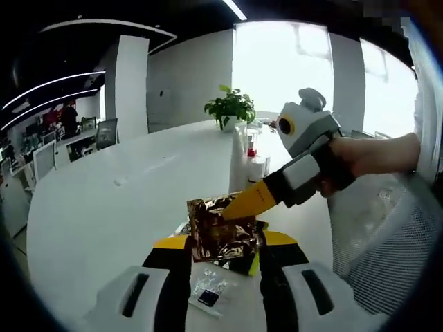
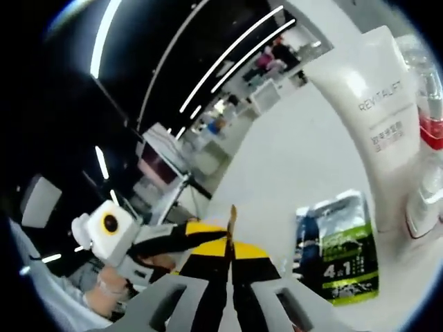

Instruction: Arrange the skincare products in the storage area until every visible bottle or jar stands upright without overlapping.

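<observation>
Spanning the scene in the left gripper view, the white worktop (image 1: 104,200) carried every item, and the foil sachet (image 1: 223,232) served as the reference point. A mesh chair (image 1: 387,242) stood to the right of the foil sachet, off the worktop edge. A potted plant (image 1: 232,107) stood well beyond the foil sachet, at the far side of the worktop. Two small bottles (image 1: 255,155) stood upright between the plant and the foil sachet.

In the right gripper view, a white tube (image 2: 387,104) stood upright, well to the right of the foil sachet's edge (image 2: 232,221). A blue-green sachet (image 2: 339,249) lay flat between the two. A red-banded bottle (image 2: 430,131) stood just beside the tube.

The left gripper (image 1: 225,242) had its fingers apart, one on each side of the foil sachet; contact could not be confirmed. The right gripper (image 1: 239,206), held by a hand (image 1: 363,162), had its fingers closed on the upper edge of the foil sachet. In its own view, the right gripper (image 2: 232,259) showed both fingers pressed together with the sachet edge rising between them, and the left gripper (image 2: 185,232) sat just left of it.

A small clear packet (image 1: 208,294) lay on the worktop just below the foil sachet.
</observation>
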The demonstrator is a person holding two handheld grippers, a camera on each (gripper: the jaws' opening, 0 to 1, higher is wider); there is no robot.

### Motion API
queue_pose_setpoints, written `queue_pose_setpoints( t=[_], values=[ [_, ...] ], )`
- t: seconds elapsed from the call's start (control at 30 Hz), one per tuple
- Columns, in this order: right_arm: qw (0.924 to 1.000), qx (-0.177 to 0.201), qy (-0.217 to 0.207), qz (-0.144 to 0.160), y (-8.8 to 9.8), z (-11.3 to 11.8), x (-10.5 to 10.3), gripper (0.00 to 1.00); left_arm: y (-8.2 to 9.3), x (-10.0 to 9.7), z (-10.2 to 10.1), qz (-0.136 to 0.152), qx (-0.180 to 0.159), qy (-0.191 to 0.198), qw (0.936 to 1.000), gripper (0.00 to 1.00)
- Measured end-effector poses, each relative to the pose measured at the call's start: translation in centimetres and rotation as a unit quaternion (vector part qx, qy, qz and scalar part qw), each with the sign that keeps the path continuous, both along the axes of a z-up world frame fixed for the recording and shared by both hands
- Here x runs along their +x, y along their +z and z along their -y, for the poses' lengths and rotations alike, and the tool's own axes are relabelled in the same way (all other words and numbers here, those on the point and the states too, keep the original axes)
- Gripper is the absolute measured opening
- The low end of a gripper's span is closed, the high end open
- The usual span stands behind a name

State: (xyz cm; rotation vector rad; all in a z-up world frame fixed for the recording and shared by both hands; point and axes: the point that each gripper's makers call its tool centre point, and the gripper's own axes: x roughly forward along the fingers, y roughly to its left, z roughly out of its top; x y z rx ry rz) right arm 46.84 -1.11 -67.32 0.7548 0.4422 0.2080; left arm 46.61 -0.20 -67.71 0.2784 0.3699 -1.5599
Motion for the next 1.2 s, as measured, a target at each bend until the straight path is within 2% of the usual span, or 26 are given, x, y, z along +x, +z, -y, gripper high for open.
queue_pose_setpoints(
  t=[0.07,0.1,0.17,0.23,0.27,0.3,0.4,0.43,0.53,0.57,0.63,0.7,0.77,0.93,1.0,1.2],
  values=[
    [1.0,-0.008,0.001,0.002,0.1,0.3,-0.1,0.0,-0.2,-0.1,-0.1,-0.002,0.006,-0.003,1.0,0.31],
    [0.9999,-0.014,0.003,0.002,0.1,0.5,-0.2,0.0,-0.2,0.5,-0.2,0.013,0.007,0.006,0.9999,0.24],
    [0.9999,-0.012,-0.001,0.004,0.1,0.9,-0.3,0.0,0.1,1.2,-1.1,0.011,0.002,0.01,0.9999,0.14],
    [0.9999,-0.011,0.0,0.005,0.2,1.1,-0.4,0.0,0.3,1.5,-1.4,-0.038,-0.008,0.021,0.999,0.15],
    [0.9999,-0.012,0.0,0.006,0.2,1.1,-0.4,0.0,0.4,1.8,-1.4,-0.046,-0.013,0.029,0.9985,0.18],
    [0.9998,-0.015,0.005,0.008,0.3,1.0,-0.4,0.0,0.5,2.1,-1.5,-0.04,-0.016,0.029,0.9987,0.19],
    [0.9994,-0.02,0.023,0.016,0.7,0.6,-0.5,0.0,0.5,2.6,-1.6,-0.042,-0.015,0.025,0.9987,0.17],
    [0.9989,-0.02,0.036,0.023,1.0,0.3,-0.5,0.0,0.5,2.7,-1.6,-0.051,-0.018,0.025,0.9982,0.17],
    [0.9967,-0.025,0.068,0.036,1.6,-0.5,-0.8,0.0,1.1,2.2,-1.5,-0.113,-0.037,0.016,0.9928,0.18],
    [0.996,-0.026,0.076,0.04,1.9,-0.7,-0.9,0.0,1.3,2.2,-1.6,-0.122,-0.043,0.013,0.9915,0.18],
    [0.9937,-0.02,0.098,0.05,2.3,-1.3,-1.2,0.0,2.0,2.4,-1.6,-0.134,-0.062,0.016,0.9889,0.15],
    [0.9911,-0.013,0.118,0.06,2.7,-1.9,-1.5,0.0,2.1,2.4,-1.8,-0.143,-0.064,0.008,0.9876,0.1],
    [0.9902,-0.011,0.124,0.063,2.8,-2.1,-1.6,0.0,2.3,2.2,-1.9,-0.15,-0.066,0.003,0.9864,0.09],
    [0.987,-0.008,0.14,0.08,3.6,-2.1,-2.0,0.0,3.0,0.1,-2.0,-0.191,-0.075,-0.042,0.9778,0.1],
    [0.9839,-0.001,0.158,0.084,3.8,-2.4,-2.5,0.0,3.1,-0.4,-1.9,-0.193,-0.076,-0.052,0.9769,0.09],
    [0.983,-0.005,0.164,0.083,3.7,-2.1,-2.8,0.0,3.2,-1.0,-1.6,-0.207,-0.076,-0.064,0.9734,0.07]
  ],
)
